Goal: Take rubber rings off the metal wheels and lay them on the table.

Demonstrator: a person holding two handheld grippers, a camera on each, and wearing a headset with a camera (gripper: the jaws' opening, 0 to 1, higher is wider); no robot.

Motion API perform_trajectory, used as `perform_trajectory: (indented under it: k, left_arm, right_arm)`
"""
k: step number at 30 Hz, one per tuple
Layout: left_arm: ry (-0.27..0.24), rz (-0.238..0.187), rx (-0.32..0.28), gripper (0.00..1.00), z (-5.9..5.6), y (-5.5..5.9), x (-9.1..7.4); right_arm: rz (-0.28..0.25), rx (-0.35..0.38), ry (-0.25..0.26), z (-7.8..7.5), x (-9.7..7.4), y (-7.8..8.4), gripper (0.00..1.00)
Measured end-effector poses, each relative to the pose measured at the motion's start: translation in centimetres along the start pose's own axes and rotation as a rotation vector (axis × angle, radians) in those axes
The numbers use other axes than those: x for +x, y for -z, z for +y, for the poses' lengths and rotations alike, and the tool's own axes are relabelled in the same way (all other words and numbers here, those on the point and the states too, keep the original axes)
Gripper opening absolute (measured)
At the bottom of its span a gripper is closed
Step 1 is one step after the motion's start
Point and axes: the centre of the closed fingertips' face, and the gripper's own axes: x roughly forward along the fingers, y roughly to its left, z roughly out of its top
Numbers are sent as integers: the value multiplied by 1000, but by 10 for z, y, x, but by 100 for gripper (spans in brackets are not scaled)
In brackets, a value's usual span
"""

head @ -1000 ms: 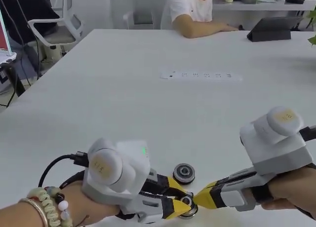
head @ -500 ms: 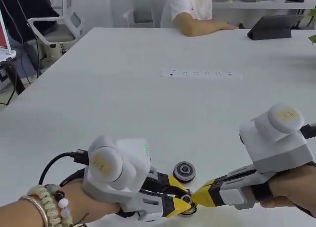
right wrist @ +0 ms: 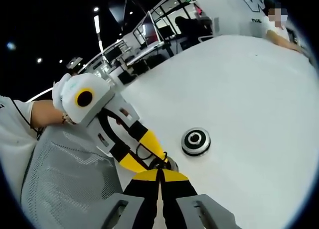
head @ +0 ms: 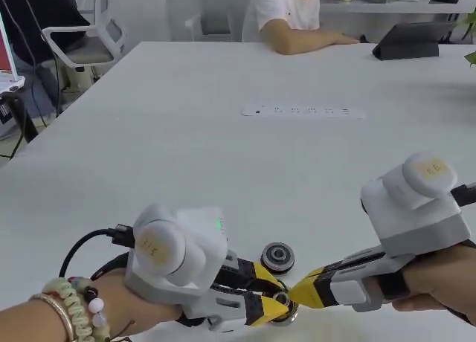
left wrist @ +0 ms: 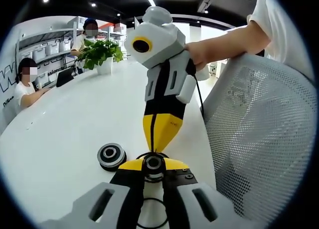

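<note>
**While clamping one wheel, peeling off its ring**

Gripping a metal wheel (left wrist: 153, 165) with the left gripper (head: 280, 301), jaws shut on its two sides, presumably to stop it turning or sliding under the pull. Pinching with the right gripper (right wrist: 159, 171), jaws pressed together and nosed right up against the left jaws' tips, apparently on the thin black rubber ring (left wrist: 149, 153), raised in an arc off the rim on the side facing the right jaws. Meeting tip to tip, likely to draw the ring straight outward. Leaving a second wheel (head: 278, 257) flat on the surface (head: 223, 149) just beyond both sets of tips, apart from them, dark band on its rim.
</note>
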Motion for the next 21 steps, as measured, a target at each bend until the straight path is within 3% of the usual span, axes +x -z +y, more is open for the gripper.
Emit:
perform_trajectory:
  k: [8,14,18,21]
  left_arm:
    - [-2,3,-3,8,0,0,0]
    - [18,34,14,12,-2,-1,-1]
    - [34,31,44,16,-7,-9,-5]
    - [31,4,48,18,-5,-19,-8]
  right_arm:
    - [4,38,14,-4,-1,2,0]
    - [7,42,16,-4,-2,3,0]
    - [4,42,16,-4,-2,2,0]
    - [1,44,14,-4,-2,2,0]
